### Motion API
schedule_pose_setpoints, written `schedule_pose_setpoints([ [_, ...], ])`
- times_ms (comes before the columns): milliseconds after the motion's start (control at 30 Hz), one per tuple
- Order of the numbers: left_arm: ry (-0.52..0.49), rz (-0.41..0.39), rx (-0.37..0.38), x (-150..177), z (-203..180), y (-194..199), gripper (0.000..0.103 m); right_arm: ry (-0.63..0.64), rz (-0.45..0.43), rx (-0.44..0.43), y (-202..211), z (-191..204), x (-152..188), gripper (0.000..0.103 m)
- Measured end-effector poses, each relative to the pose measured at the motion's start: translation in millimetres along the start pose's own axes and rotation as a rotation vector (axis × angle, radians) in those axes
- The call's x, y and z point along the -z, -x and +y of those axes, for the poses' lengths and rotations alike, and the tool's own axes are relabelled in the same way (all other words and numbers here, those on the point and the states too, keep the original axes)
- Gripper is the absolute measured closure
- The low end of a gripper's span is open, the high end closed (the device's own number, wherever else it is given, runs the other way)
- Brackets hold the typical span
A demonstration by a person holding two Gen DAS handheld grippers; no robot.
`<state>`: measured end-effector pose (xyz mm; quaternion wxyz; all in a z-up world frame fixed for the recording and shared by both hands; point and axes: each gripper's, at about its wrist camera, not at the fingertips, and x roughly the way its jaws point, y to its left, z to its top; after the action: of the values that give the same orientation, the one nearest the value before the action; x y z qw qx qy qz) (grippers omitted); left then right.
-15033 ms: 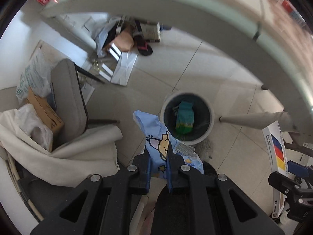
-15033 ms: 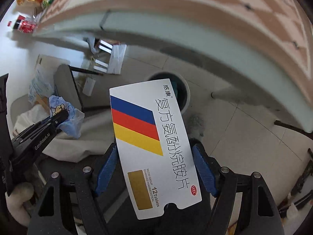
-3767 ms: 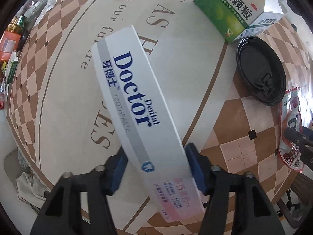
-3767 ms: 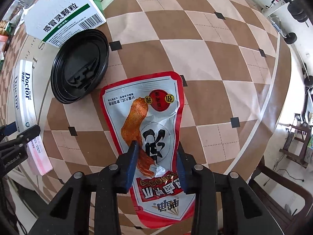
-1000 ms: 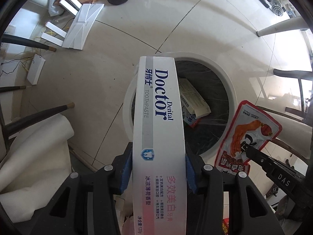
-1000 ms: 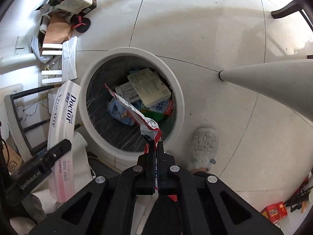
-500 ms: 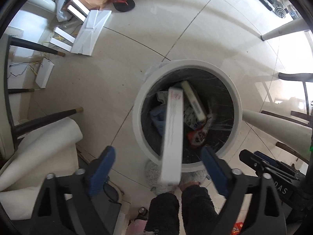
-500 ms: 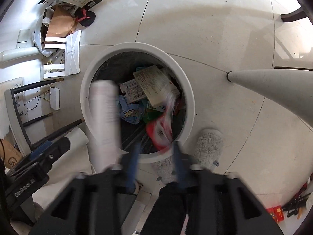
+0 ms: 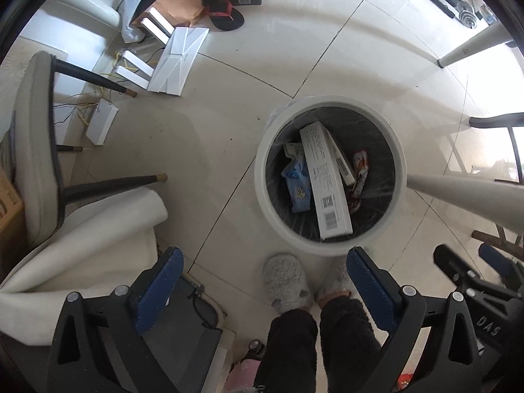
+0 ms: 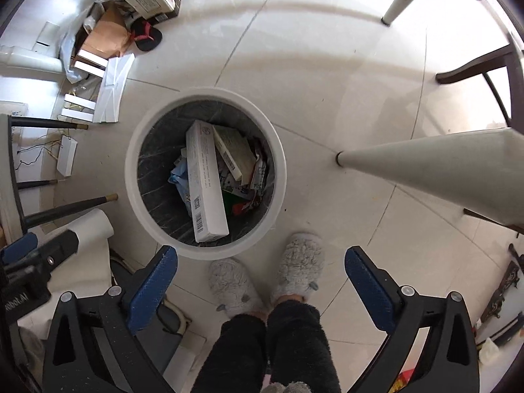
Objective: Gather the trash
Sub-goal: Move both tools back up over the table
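A round white trash bin with a black liner stands on the tiled floor below both grippers; it also shows in the right wrist view. Inside lie the long white toothpaste box, the red snack packet, a blue wrapper and other boxes. The toothpaste box shows in the right wrist view too. My left gripper is open and empty above the bin's near edge. My right gripper is open and empty, beside the bin.
The person's grey slippers stand just in front of the bin. A table leg slants in at the right. A chair with white cloth is at the left. Boxes, sandals and white panels lie on the far floor.
Both grippers opened over the bin. The toothpaste box and the red snack packet fell in and now lie still inside it.
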<state>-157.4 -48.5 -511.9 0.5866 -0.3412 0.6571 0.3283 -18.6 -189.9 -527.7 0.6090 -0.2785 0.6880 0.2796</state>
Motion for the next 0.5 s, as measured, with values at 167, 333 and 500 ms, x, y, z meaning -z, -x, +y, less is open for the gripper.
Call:
schedule_pose_setpoints([
  [167,-0.014,-0.008,0.003,25,7,39,0.001,0.008,-0.027,-0.006,48,3,18,0.0],
  [333,-0.038,-0.024,0.002,50,11,95,0.001,0.024,-0.037,-0.015,113,8,43,0.0],
  [500,-0.042,-0.061,0.02,74,19,157,0.001,0.029,-0.066,-0.024,185,10,68,0.0],
])
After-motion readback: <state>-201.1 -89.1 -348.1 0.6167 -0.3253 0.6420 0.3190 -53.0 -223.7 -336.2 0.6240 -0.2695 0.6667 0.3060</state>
